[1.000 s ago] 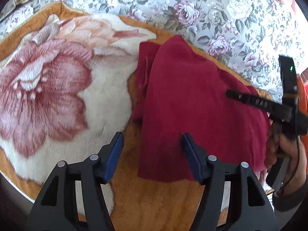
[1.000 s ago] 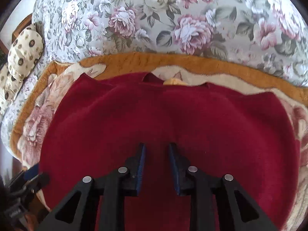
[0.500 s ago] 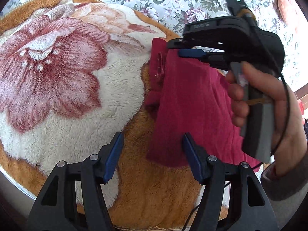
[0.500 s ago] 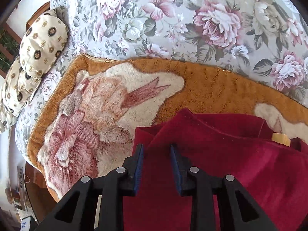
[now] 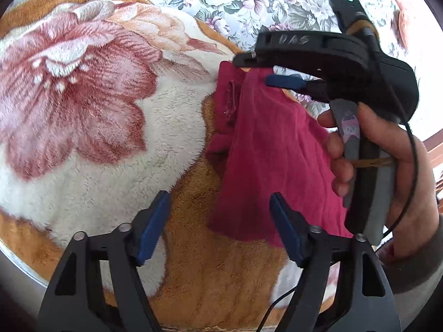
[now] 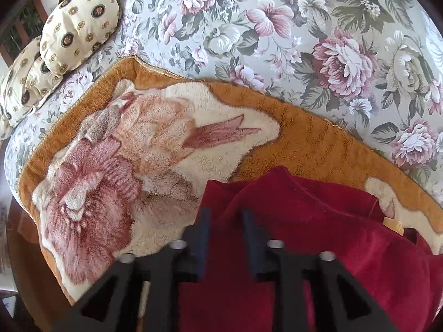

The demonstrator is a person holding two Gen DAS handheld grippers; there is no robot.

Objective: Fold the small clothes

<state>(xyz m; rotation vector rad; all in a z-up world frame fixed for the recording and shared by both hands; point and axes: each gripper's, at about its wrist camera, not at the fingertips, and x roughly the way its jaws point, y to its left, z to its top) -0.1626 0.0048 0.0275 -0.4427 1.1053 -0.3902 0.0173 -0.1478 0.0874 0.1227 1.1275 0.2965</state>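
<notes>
Blanket (image 5: pixel 193 276) bears garment (image 5: pixel 271 166) (beneath right gripper (image 6: pixel 225 238)).

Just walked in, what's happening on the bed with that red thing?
A person is folding a small red garment on a fleece blanket, a gripper in each hand. The right gripper has just been opening at the garment's far corner, letting the folded-over layer go. The left gripper hangs open over the near edge, holding nothing.

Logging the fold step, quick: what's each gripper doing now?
Left gripper: jaws just widened, open, holding nothing.
Right gripper: jaws just opened, released the dark red knit garment.
</notes>
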